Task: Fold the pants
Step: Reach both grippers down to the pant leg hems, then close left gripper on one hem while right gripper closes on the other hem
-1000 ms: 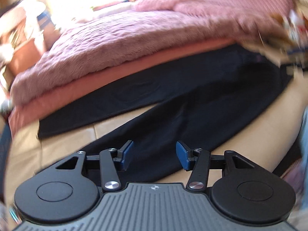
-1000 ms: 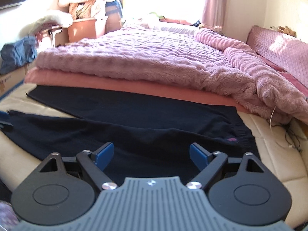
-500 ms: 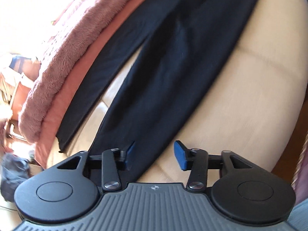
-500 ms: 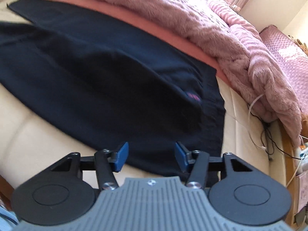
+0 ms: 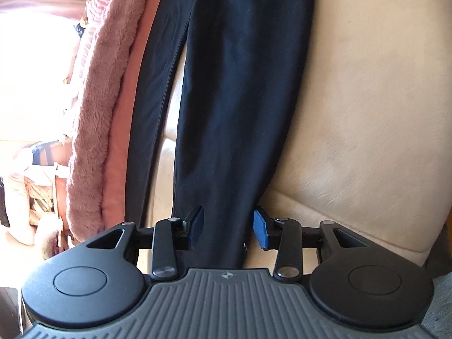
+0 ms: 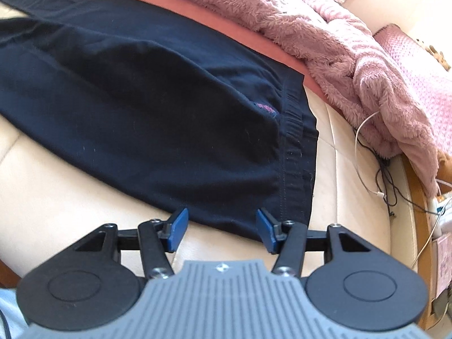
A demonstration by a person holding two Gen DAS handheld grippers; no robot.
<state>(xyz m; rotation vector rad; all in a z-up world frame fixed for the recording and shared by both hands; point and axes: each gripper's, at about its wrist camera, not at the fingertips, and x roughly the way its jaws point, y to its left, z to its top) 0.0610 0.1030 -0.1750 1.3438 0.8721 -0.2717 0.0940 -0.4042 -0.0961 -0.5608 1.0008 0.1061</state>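
Note:
Black pants (image 6: 147,107) lie spread flat on a cream mattress (image 6: 56,186), legs apart. In the left wrist view the near leg (image 5: 234,113) runs away from me, and its cuff end sits between the open jaws of my left gripper (image 5: 228,227). In the right wrist view the waistband (image 6: 293,152) with a small pink label lies at the right. My right gripper (image 6: 221,230) is open just over the near waistband corner, the fabric edge lying between its blue pads.
A fluffy pink blanket (image 6: 325,42) over a salmon sheet (image 6: 197,8) lies along the far side of the pants. Cables (image 6: 378,166) lie by the mattress's right edge, beside a wooden frame (image 6: 418,197). A basket (image 5: 39,189) stands past the bed.
Both grippers have come down and forward toward the pants. The left now straddles the leg's cuff end; the right has closed in on the near waistband corner. Both stay open.

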